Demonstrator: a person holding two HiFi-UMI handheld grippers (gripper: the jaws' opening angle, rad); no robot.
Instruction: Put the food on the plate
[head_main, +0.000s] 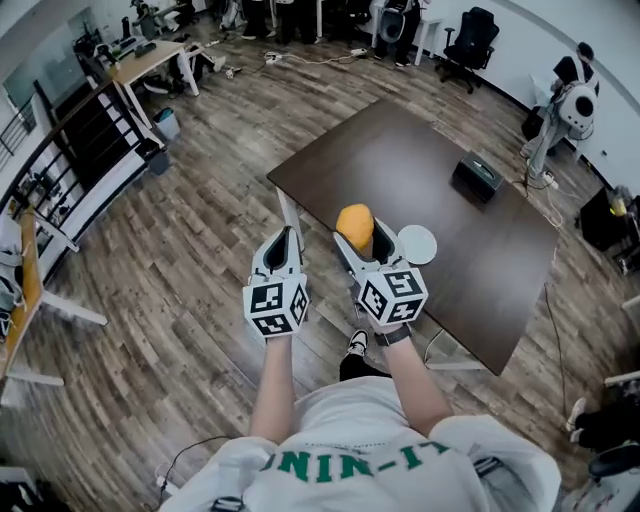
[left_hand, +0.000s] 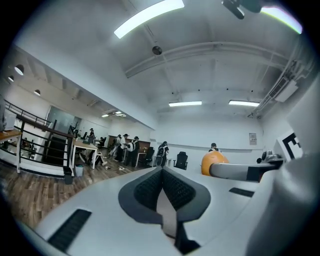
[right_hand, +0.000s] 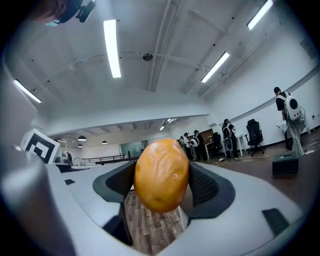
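An orange, oval piece of food (head_main: 354, 224) sits between the jaws of my right gripper (head_main: 358, 238), which is shut on it and held above the near edge of the dark table (head_main: 400, 160). In the right gripper view the food (right_hand: 161, 175) fills the gap of the right gripper (right_hand: 161, 187), pressed by both pads. A small white plate (head_main: 417, 244) lies on the table just right of that gripper. My left gripper (head_main: 284, 240) hangs beside it over the floor, shut and empty; its pads meet in the left gripper view (left_hand: 162, 187), where the food (left_hand: 212, 161) shows at right.
A black box (head_main: 477, 176) stands further back on the table. Wooden floor surrounds the table. A black stair railing (head_main: 70, 150) and a desk (head_main: 145, 62) are at far left, an office chair (head_main: 470, 45) at the back, a white machine (head_main: 570, 105) at right.
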